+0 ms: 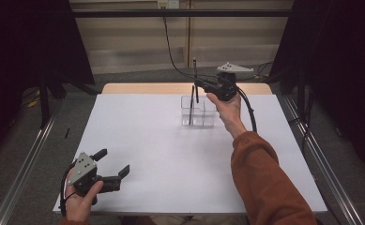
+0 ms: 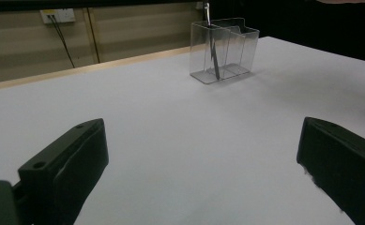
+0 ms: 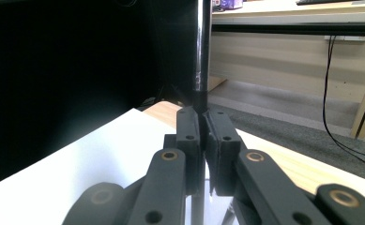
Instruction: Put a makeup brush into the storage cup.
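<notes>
A clear plastic organiser (image 1: 203, 112) with compartments stands at the far middle of the white table (image 1: 171, 154). One black pen (image 1: 190, 110) leans inside its left compartment. My right gripper (image 1: 197, 84) hovers over the organiser, shut on a second black pen (image 1: 195, 70) that stands upright, its lower end just above or inside the organiser's rim. In the right gripper view the jaws (image 3: 202, 126) pinch this pen (image 3: 201, 51) near its lower part. My left gripper (image 1: 113, 164) rests open near the table's front left corner, nothing between its jaws. From the left gripper view the organiser (image 2: 224, 49) and its pen (image 2: 213, 54) lie far ahead.
A wooden strip (image 1: 147, 88) borders the table's far edge. Dark curtains hang at both sides. A black cable (image 1: 170, 51) runs down from a wall socket behind the table. Metal rails (image 1: 25, 164) flank the table on the floor.
</notes>
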The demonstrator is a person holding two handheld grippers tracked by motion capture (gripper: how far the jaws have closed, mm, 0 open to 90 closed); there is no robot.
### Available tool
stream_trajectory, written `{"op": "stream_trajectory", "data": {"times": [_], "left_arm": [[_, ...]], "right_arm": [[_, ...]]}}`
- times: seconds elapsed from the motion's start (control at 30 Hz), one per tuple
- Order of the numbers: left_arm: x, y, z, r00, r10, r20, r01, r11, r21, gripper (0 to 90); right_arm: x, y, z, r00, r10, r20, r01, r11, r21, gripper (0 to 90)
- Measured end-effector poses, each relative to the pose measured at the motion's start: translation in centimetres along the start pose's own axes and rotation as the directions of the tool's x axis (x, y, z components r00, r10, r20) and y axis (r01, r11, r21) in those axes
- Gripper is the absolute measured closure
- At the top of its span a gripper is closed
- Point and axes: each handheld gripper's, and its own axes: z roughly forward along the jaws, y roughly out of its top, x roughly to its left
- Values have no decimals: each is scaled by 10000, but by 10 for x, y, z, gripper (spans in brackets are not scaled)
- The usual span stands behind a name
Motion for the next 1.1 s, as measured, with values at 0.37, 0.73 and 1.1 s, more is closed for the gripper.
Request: {"op": "stream_trajectory", "data": {"times": [0.37, 0.73, 1.1], "left_arm": [[0, 0, 0, 10000, 52, 44, -52, 10000, 29, 24], [0, 0, 0, 10000, 61, 49, -62, 10000, 50, 24], [0, 0, 0, 9999, 92, 65, -92, 9999, 42, 24]], "right_arm": [[2, 0, 13, 9997, -27, 242, 24, 9999, 146, 846], [1, -10, 26, 9993, 115, 362, -122, 9997, 203, 846], [-1, -16, 32, 9992, 73, 404, -80, 9998, 175, 846]]}}
